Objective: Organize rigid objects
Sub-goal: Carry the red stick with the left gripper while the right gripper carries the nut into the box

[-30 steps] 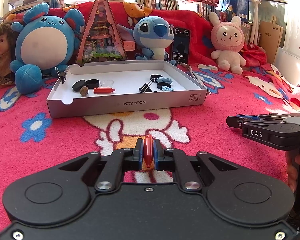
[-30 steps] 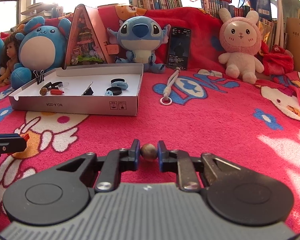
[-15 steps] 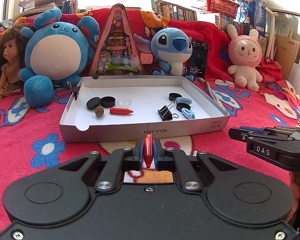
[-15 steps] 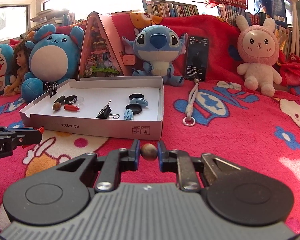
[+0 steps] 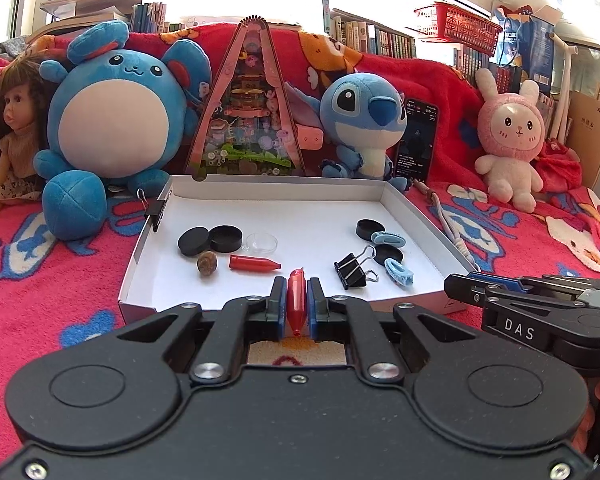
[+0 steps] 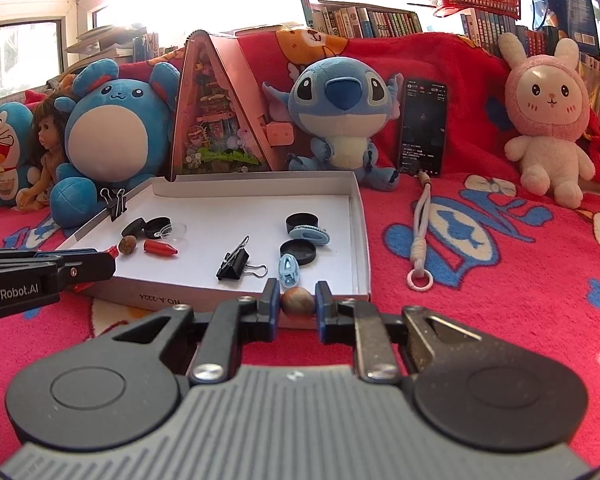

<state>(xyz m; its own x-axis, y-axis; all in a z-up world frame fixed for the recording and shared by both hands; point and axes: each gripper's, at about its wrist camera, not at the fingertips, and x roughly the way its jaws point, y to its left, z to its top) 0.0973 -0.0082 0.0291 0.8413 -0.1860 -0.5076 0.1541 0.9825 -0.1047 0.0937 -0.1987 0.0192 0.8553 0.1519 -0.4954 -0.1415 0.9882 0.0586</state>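
Observation:
A shallow white cardboard box [image 5: 412, 212] lies on the red blanket; it also shows in the right wrist view [image 6: 358, 216]. Inside lie black caps [image 5: 212, 239], a brown nut [image 5: 207, 263], a red cap [image 5: 254, 263], a clear dish [image 5: 262, 241], a black binder clip [image 5: 352, 270] and blue clips [image 5: 398, 271]. My left gripper [image 5: 297, 304] is shut on a red pen cap [image 5: 296, 302] at the box's front edge. My right gripper [image 6: 297, 304] is shut on a brown nut [image 6: 297, 301] at the box's front right corner.
Plush toys, a doll [image 5: 10, 136], a pink triangular toy house [image 5: 248, 112] and an upright phone [image 5: 417, 140] stand behind the box. A white cord with a ring [image 6: 420, 248] lies right of the box. A binder clip [image 5: 156, 210] is clamped on the box's left wall.
Both grippers have moved forward and up towards the box, each still holding its object; the box now looks much nearer.

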